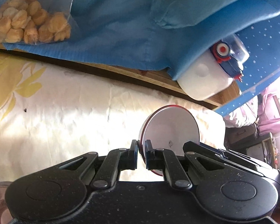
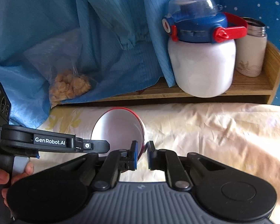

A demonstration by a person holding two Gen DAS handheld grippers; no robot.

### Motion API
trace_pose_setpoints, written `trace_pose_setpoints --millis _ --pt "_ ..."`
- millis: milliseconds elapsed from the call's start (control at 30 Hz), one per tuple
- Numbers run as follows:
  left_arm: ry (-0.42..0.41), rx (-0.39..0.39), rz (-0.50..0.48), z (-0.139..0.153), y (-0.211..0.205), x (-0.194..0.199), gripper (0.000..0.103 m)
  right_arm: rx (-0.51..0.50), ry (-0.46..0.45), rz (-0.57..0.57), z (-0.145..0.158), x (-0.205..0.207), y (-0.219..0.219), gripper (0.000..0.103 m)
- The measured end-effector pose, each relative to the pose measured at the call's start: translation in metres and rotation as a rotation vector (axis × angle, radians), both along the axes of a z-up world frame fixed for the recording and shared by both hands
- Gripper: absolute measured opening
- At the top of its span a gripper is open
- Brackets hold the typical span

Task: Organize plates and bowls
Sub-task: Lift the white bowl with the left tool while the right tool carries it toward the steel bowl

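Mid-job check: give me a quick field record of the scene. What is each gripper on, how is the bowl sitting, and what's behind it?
left gripper: shut on the bowl rim
right gripper: straddles the opposite rim, jaws not closed on it
bowl state: white, red-rimmed, tipped on edge
surface: floral cloth
behind: wooden shelf with white jug, steel flask, snack bag, blue fabric
plates: none visible

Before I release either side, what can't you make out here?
1. Right wrist view: whether the right gripper actually pinches the red-rimmed bowl; glare washes out the rim there.
2. Left wrist view: the bowl's lower edge, behind the left gripper clamped on it.
3. Left wrist view: part of the white jug, under blue cloth.
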State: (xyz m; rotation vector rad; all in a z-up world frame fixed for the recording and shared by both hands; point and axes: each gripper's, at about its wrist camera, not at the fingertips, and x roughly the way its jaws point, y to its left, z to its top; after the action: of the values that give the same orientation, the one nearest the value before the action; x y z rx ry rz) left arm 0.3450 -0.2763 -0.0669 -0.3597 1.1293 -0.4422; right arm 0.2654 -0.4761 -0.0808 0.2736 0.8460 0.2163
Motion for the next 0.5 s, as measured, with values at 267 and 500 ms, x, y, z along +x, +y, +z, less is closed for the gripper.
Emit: trace_pose_setpoints --millis 267,500 --pt "0.008 -0.019 -0.039 0.010 0.005 -0.023 0.007 0.010 -0.001 -0.024 0.007 -0.028 0.000 0.011" --pt "0.025 -0.022 -0.077 0.012 0.008 -0.042 0.007 0.014 0.014 -0.020 0.009 -0.053 0.004 0.011"
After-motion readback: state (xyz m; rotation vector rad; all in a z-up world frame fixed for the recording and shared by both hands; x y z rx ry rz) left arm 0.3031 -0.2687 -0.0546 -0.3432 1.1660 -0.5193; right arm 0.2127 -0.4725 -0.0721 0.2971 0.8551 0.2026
